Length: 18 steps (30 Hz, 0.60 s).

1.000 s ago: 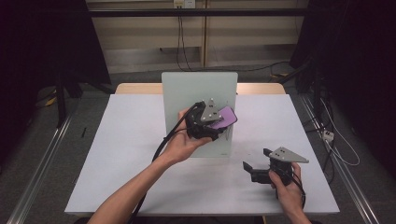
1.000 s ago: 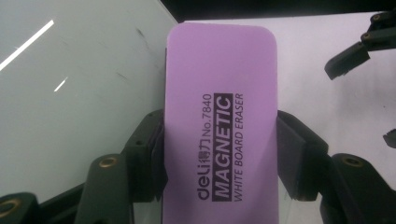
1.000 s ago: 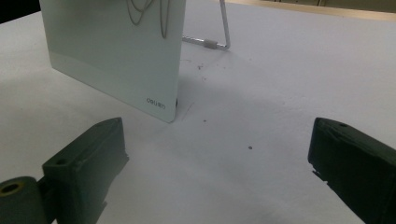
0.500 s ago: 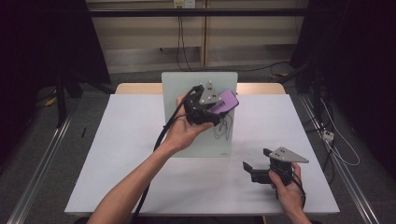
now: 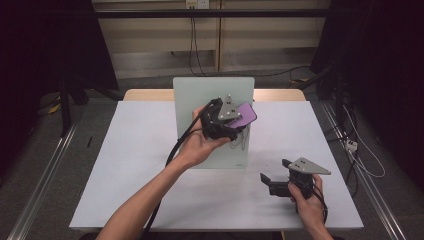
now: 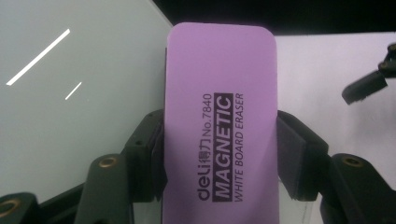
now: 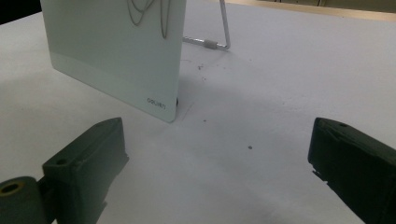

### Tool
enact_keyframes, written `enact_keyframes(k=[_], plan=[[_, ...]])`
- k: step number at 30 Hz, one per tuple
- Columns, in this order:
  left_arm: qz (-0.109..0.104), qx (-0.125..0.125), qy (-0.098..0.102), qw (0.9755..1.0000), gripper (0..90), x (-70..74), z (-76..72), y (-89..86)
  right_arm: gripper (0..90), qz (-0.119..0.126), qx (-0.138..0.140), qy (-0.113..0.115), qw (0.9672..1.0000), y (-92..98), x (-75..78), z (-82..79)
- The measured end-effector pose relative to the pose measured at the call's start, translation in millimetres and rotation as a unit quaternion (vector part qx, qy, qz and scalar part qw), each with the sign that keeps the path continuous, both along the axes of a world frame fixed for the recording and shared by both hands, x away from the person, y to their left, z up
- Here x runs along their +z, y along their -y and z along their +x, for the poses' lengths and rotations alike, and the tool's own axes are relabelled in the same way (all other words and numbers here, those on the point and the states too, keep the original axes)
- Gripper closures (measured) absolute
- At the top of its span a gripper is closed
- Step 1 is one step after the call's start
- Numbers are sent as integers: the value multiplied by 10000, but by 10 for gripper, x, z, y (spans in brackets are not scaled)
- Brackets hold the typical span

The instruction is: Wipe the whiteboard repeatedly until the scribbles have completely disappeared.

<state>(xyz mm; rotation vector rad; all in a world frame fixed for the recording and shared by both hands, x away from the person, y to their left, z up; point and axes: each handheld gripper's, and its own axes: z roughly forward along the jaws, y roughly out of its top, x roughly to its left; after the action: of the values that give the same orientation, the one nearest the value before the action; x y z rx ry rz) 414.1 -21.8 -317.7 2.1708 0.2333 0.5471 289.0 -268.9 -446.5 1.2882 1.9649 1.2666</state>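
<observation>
Room to move: While the whiteboard (image 5: 212,100) stood upright at the middle of the desk (image 5: 140,150), bare white surface lay open to its left, to its right and in front of it; the right tongs (image 5: 275,182) rested low near the front right edge, well apart from the board.
Edges: The board's lower right corner, seen in the right gripper view (image 7: 166,109), touched the desk, and a wire stand (image 7: 219,32) reached out behind it.
Left tongs: The left tongs (image 5: 235,122), held up before the board's upper right part, were clamped on the purple eraser (image 6: 219,102), one black pad (image 6: 292,154) pressing each long side.
Eraser axis: Its long axis ran straight out along the jaws; in the high view it pointed up and to the right, its far end (image 5: 246,114) by the board's right edge.
Right tongs: Their jaws stood wide apart with nothing between them, aimed at the board's lower corner.
Hard to make out: The eraser's near end was cut off at the bottom of the left gripper view; whether the eraser touched the board could not be told; the dark scribble (image 5: 240,142) on the board was partly hidden by the left hand (image 5: 200,147).
</observation>
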Motion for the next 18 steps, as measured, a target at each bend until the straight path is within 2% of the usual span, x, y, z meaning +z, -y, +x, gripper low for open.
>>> enact_keyframes(k=[4, 10, 12, 16, 18], plan=[[173, -97, -70, 9998, 412, -134, -56, 35, 40, -6, 10, 15, 10000, 0, 0, -3], [374, -257, -302, 9985, 412, -380, -145, 103, 40, 12, 1, 10, 10000, 3, 1, -4], [422, -261, -322, 9983, 412, -385, -146, 110, 40, -4, 3, 15, 10000, 1, 1, -4], [380, -258, -386, 9982, 412, -335, -109, 93, 40, -4, 6, 14, 10000, 3, 0, -2], [279, -184, -369, 9988, 412, -287, -98, 72, 40, 7, 10, 8, 10000, 8, 0, -2]])
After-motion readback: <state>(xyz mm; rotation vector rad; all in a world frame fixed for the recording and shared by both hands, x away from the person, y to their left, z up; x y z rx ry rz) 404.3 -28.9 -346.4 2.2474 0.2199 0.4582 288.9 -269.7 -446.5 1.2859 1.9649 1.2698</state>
